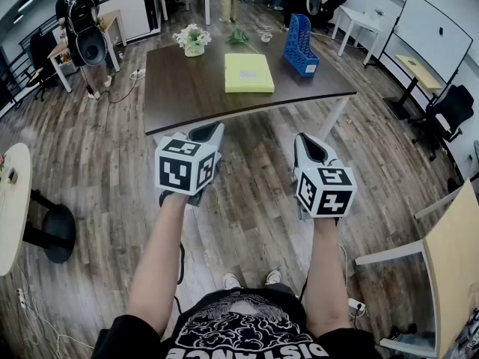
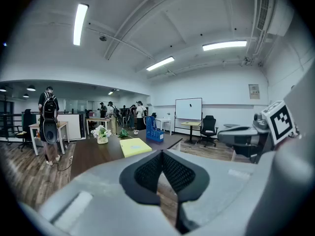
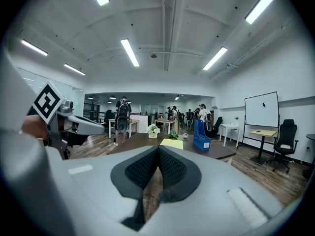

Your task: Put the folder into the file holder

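A yellow folder lies flat in the middle of the dark brown table. The blue file holder stands upright at the table's far right. Both grippers are held over the floor, short of the table's near edge. My left gripper is shut and holds nothing. My right gripper is likewise shut and bare. The left gripper view shows the folder and the file holder beyond the closed jaws. In the right gripper view the folder and file holder lie ahead.
A white pot of flowers and a green plant sit at the table's far side. A person with a backpack stands far left. Office chairs, a whiteboard and small tables ring the room; a light tabletop is at my right.
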Tool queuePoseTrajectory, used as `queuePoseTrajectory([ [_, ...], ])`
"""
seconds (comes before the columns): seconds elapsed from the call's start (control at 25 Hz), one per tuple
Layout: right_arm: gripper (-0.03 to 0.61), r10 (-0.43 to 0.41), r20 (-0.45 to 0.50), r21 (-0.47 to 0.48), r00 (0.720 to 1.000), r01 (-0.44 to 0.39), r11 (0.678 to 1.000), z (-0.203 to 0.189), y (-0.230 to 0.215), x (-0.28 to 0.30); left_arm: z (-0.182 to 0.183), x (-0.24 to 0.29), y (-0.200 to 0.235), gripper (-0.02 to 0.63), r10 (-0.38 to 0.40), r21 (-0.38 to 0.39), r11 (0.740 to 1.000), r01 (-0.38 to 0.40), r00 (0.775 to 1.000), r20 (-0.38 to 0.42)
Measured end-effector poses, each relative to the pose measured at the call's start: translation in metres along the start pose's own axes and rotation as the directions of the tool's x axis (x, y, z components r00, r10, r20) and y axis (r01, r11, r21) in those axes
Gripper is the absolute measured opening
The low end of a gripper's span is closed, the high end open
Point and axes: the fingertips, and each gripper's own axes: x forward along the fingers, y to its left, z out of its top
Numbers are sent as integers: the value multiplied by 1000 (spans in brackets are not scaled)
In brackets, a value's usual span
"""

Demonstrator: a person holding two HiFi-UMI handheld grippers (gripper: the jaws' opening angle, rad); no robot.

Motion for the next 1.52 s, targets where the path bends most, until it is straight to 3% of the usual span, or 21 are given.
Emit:
queuePoseTrajectory([
  [0.36,2,-6,-3,8,1000,6,1000,-4,6,4,-6,0,9,8,2,-5,1000,-2,1000,2],
  [0.88,74,-8,-5,42,1000,8,999,-5,3,25,-6,14,22,108,-11,-19,1000,11,1000,-4],
  [1.52,286,89,-23,76,996,-87,993,-5,-30,90,6,79,50,235,33,-33,999,-34,999,-35],
])
